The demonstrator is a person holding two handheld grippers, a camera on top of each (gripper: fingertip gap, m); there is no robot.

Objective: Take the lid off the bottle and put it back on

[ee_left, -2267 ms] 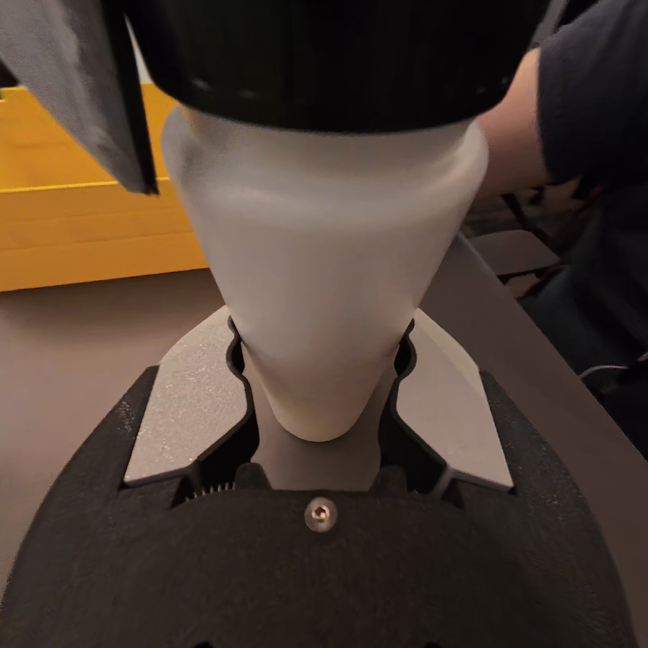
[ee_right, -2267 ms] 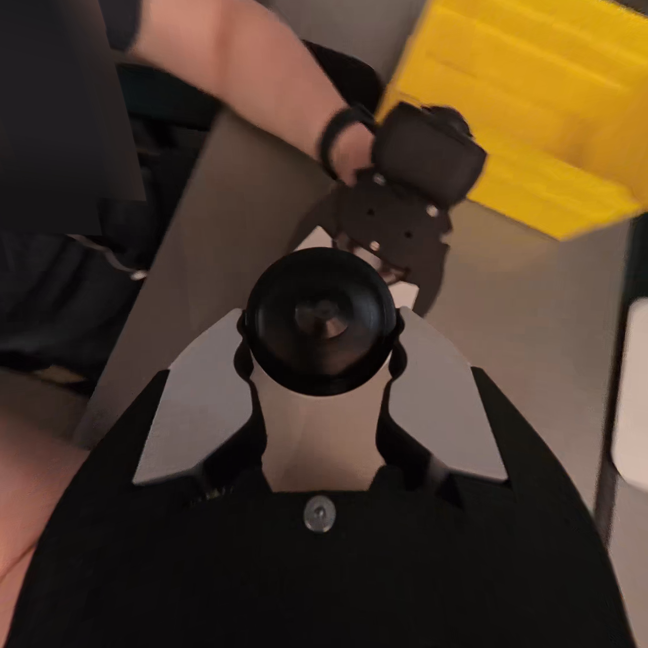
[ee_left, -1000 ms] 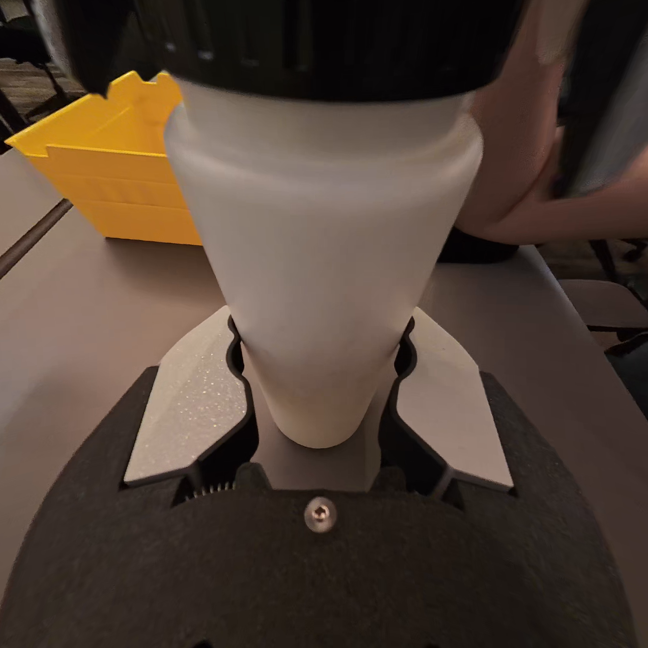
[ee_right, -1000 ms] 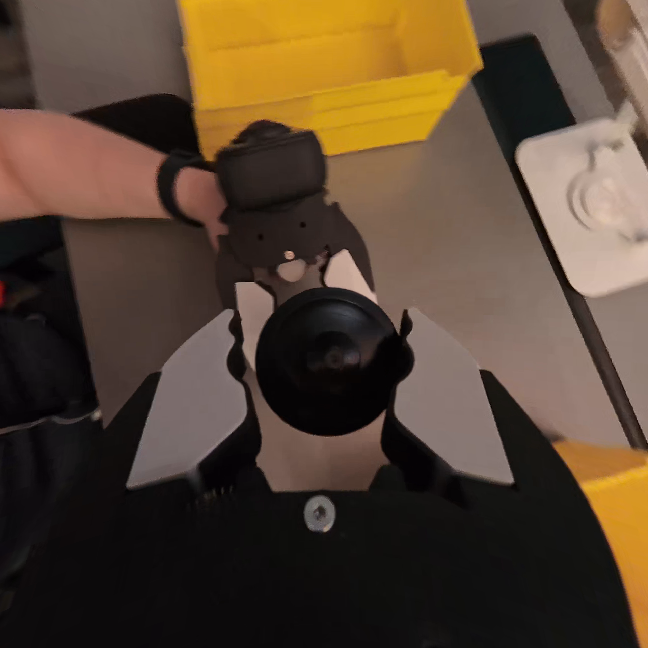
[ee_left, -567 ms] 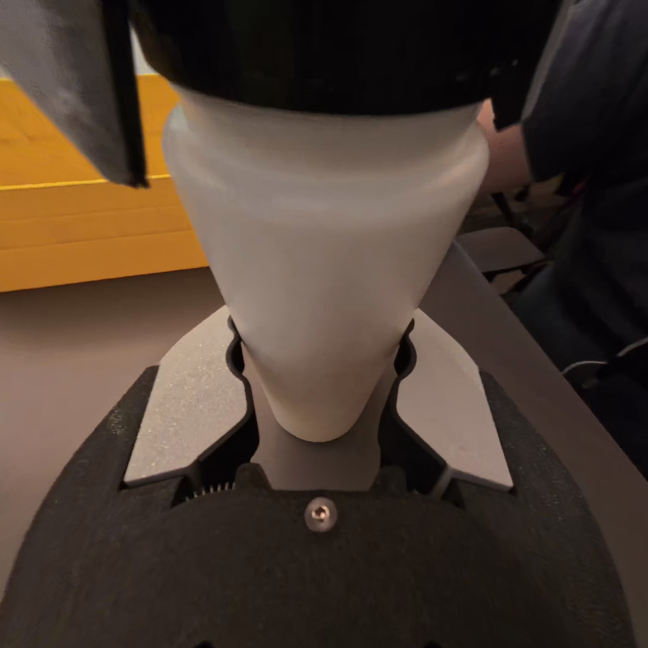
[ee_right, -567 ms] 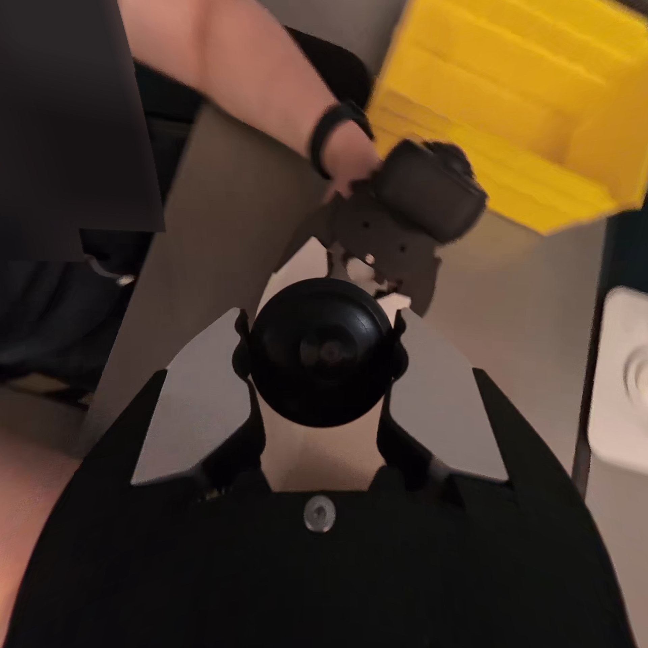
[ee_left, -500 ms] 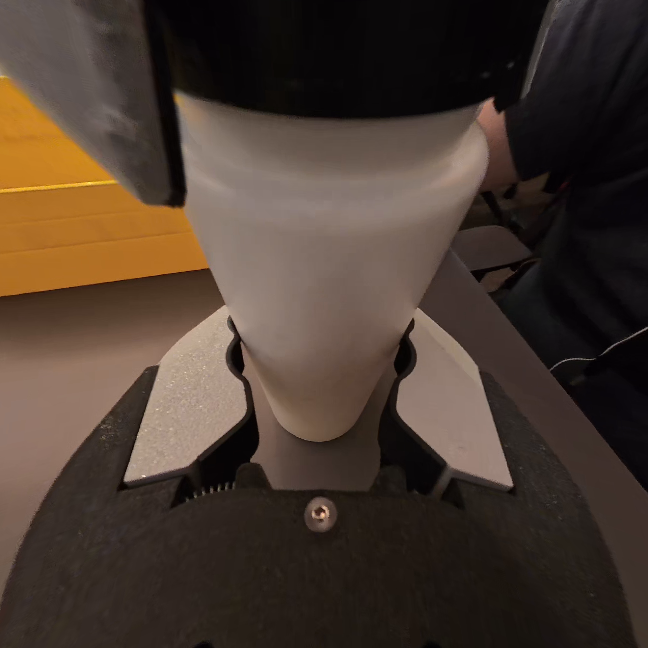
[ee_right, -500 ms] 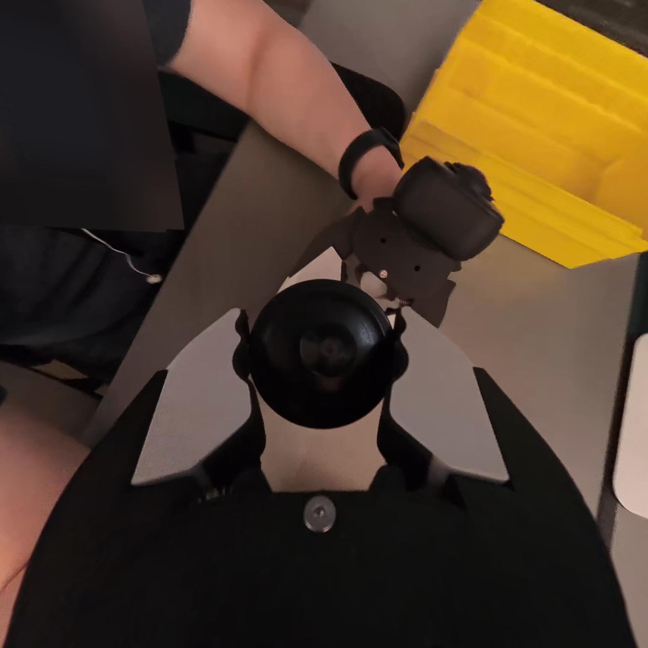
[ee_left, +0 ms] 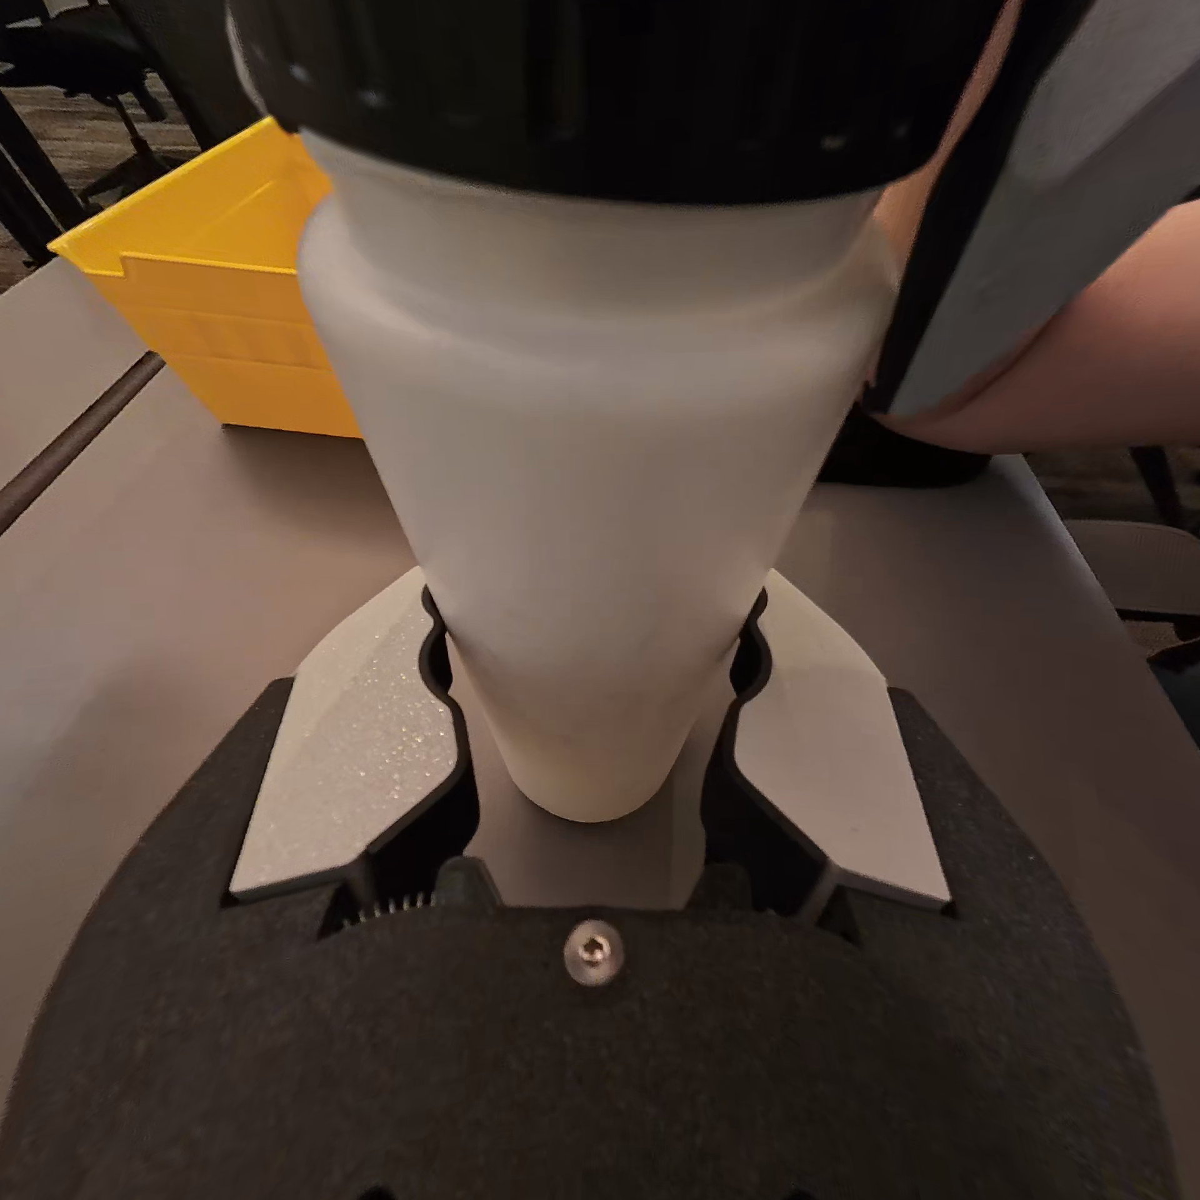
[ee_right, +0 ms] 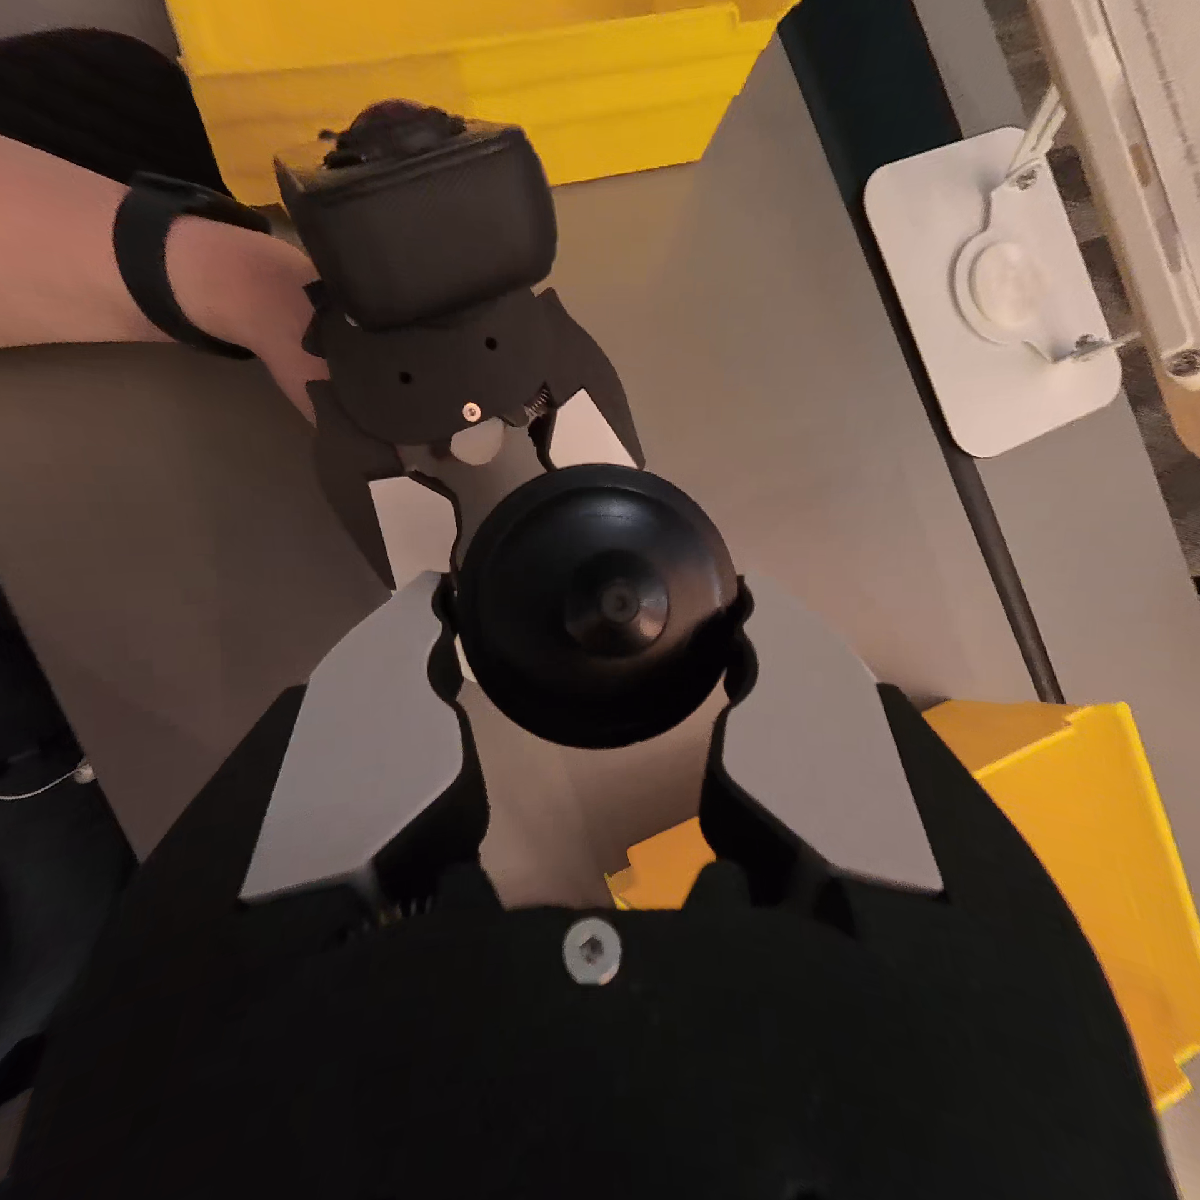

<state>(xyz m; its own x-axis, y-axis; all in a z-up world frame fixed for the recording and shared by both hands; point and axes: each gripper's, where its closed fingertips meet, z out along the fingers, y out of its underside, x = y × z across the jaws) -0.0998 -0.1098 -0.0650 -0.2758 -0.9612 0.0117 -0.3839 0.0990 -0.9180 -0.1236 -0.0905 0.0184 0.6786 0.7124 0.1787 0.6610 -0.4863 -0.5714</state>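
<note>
- Left wrist view: the left gripper (ee_left: 594,656) pinched the smooth white bottle (ee_left: 584,454) low on its tapered body, upright on the grey table (ee_left: 195,584); its ribbed black lid (ee_left: 584,84) sat on top.
- Right wrist view: the right gripper (ee_right: 594,639) clasped the domed, glossy lid (ee_right: 594,617) from above; a yellow bin (ee_right: 454,78) stood beyond.

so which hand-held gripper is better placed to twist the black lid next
Right. The right hand-held gripper is already clamped across the round black plastic lid from above, while the left hand-held gripper is shut on the white plastic bottle low on its body, bracing it on the table.
</note>
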